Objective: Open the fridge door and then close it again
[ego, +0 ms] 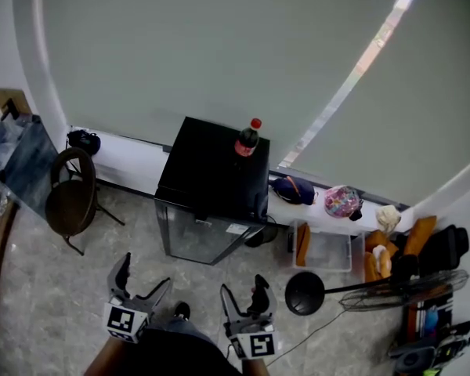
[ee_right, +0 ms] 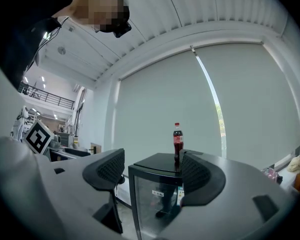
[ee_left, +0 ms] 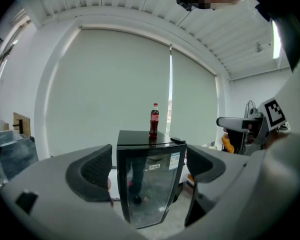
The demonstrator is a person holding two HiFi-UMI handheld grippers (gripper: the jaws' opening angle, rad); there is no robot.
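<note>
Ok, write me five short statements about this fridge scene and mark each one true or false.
1. The fridge door is shut. True.
2. A red-capped bottle stands upright on top of the fridge. True.
3. The left gripper is clamped on the fridge door. False: it is open, holds nothing and is short of the fridge.
4. The right gripper holds the bottle. False: it is open and empty, and the bottle stands on the fridge.
5. In the head view a chair stands to the left of the fridge. True.
</note>
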